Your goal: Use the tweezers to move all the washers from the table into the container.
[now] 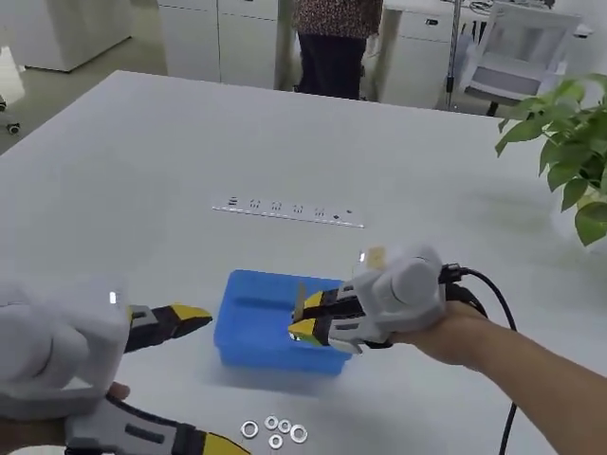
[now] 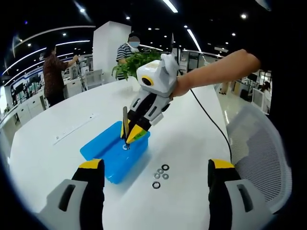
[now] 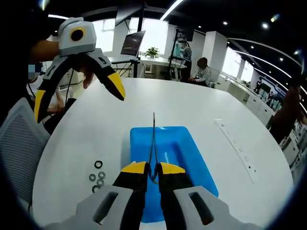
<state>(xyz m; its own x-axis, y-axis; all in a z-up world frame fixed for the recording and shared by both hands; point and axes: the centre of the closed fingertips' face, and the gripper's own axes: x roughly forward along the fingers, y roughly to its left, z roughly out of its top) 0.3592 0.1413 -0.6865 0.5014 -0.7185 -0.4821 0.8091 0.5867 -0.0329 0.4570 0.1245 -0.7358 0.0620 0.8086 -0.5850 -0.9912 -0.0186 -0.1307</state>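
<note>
A blue container [image 1: 248, 318] sits on the white table. My right gripper [image 1: 303, 318] hovers over its right end, shut on thin metal tweezers [image 3: 153, 136] whose tips point down into the container [image 3: 177, 153]. In the left gripper view, a small ring seems to sit at the tweezers' tip [image 2: 126, 145]. Several washers [image 1: 274, 431] lie loose on the table in front of the container. My left gripper [image 1: 211, 379] stands open at the lower left with nothing between its jaws, and the washers [image 2: 160, 173] lie just ahead of it.
A power strip [image 1: 285, 210] lies flat behind the container. A potted plant [image 1: 569, 142] stands at the table's right edge. A person [image 1: 337, 38] stands beyond the far edge. A cable [image 1: 503, 313] trails from the right gripper. A mesh chair [image 2: 259, 153] stands beside the table.
</note>
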